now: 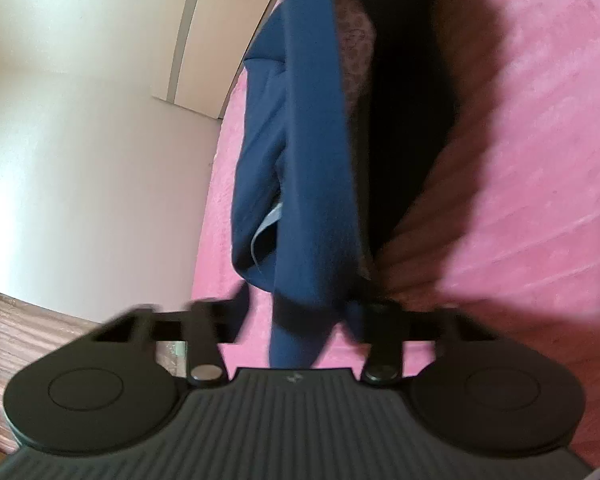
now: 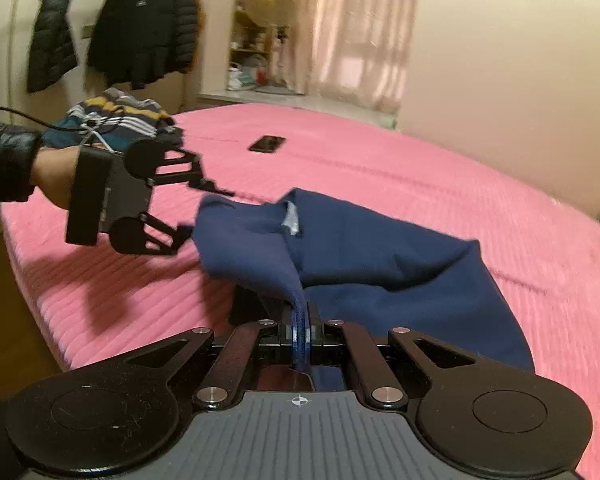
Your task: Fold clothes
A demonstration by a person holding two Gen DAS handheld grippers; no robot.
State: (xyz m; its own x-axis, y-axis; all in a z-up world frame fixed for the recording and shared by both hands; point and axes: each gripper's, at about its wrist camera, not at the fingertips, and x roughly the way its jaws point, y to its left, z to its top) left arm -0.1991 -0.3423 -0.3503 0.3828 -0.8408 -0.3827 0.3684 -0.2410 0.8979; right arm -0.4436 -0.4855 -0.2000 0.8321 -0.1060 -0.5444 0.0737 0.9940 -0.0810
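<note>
A navy blue garment (image 2: 360, 248) lies partly lifted on the pink bed (image 2: 460, 176). My right gripper (image 2: 300, 340) is shut on a bunched edge of it, near the bed's front edge. My left gripper (image 2: 204, 212) shows in the right wrist view, held on its side at the garment's left corner with its jaws apart. In the left wrist view the garment (image 1: 312, 160) hangs stretched straight ahead, its lower end lying loose between my open left gripper (image 1: 300, 316) jaws. A pale label (image 2: 291, 220) shows at the collar.
A striped folded garment (image 2: 116, 120) lies at the bed's far left corner. A black phone (image 2: 266, 144) lies further back on the bed. Dark jackets (image 2: 144, 24) hang on the wall. Wood floor (image 2: 4, 300) lies left of the bed.
</note>
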